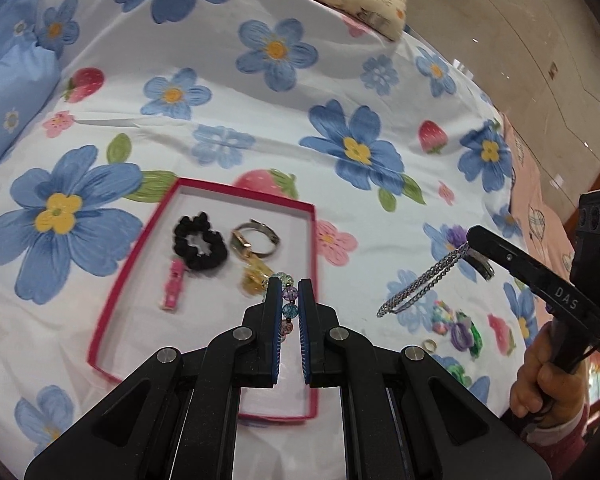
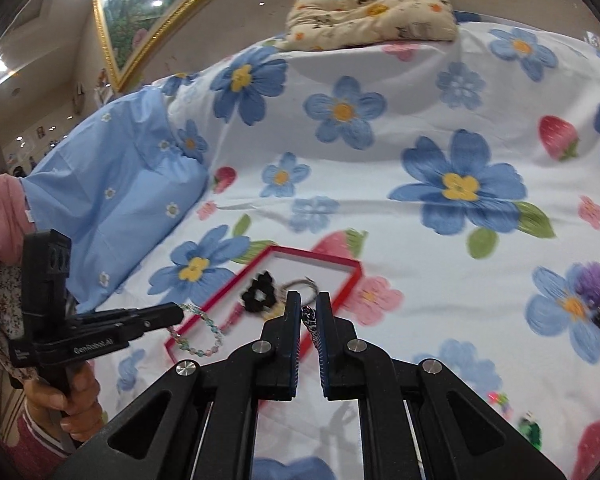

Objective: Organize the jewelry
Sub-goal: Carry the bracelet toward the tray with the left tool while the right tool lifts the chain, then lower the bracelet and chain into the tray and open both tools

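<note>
Both jaws clenched: left gripper w/ bead bracelet, right gripper w/ chain. Next, I think: drop both in red box.

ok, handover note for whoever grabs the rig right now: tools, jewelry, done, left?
Left tool: shut on the beaded bracelet, held over the red tray.
Right tool: shut on the silver chain, which hangs clear of the bedspread.
Done, in tray: black scrunchie, pink clip, silver ring, a gold piece.
Left: lay both in tray, then the small ring and colourful bits on the bedspread.
</note>
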### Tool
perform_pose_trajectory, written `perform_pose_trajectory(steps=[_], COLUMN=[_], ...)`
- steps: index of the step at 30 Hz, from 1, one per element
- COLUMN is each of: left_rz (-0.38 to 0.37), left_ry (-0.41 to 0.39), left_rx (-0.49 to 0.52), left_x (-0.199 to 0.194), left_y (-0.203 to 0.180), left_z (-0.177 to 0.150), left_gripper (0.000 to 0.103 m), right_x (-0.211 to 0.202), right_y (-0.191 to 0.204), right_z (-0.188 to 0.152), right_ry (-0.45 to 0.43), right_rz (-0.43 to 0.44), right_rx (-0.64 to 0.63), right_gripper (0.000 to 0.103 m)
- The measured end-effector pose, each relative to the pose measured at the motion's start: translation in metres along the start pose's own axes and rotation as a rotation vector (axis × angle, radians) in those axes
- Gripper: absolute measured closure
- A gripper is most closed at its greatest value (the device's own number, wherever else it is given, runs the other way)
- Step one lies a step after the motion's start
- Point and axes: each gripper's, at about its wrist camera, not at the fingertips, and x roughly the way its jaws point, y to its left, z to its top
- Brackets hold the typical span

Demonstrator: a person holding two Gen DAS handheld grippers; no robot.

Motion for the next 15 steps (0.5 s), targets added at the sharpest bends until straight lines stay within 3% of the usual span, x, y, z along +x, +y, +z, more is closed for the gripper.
perform_pose_trajectory(steps=[8,15], left_rz=[0.028,0.043], left_ry=[0.003,0.036], left_rx=[-0.035,-0.070], left_x=[0.010,0.031], left_y=[0.027,0.049], left_z=[0.010,0.009], left_gripper=[0.097,0.097], right_x=[0.028,0.062], right_y=[0.036,0.059], right_z=[0.020,0.017], right_ry=[-0.002,0.050], right_rz=[0.089,0.144], right_rx=[-0.022,-0.036], right_gripper=[0.096,0.096])
